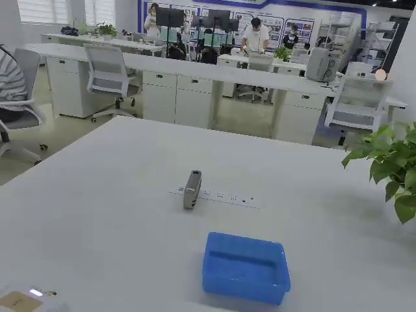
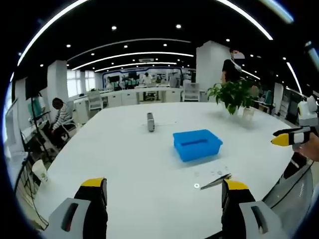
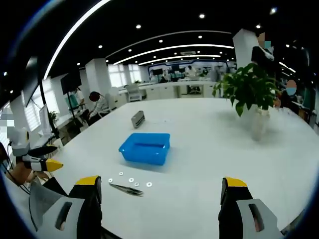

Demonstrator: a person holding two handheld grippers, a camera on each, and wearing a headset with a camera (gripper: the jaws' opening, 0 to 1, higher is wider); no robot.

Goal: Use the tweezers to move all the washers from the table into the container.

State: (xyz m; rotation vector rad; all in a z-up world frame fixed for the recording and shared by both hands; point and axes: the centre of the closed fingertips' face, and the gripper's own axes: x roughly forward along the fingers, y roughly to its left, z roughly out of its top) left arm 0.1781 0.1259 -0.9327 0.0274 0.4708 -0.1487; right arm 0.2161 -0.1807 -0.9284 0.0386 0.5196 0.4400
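A blue container point(image 1: 246, 266) sits on the white table point(image 1: 97, 214); it also appears as the container point(image 2: 197, 143) in the left gripper view and as the container point(image 3: 144, 147) in the right gripper view. Several small washers point(image 3: 131, 179) lie on the table in front of it, beside metal tweezers point(image 3: 125, 188). In the left gripper view the tweezers point(image 2: 215, 181) rest near the washers point(image 2: 197, 185). My left gripper point(image 2: 163, 184) is open and holds nothing. My right gripper point(image 3: 160, 181) is open too, short of the tweezers. The right gripper point(image 2: 294, 137) enters the left gripper view from the right edge.
A grey device point(image 1: 192, 188) stands on the table beyond the container, by a flush socket strip point(image 1: 224, 195). A potted plant point(image 1: 390, 162) stands at the right, in a white vase point(image 3: 257, 124). Desks, chairs and people fill the room behind.
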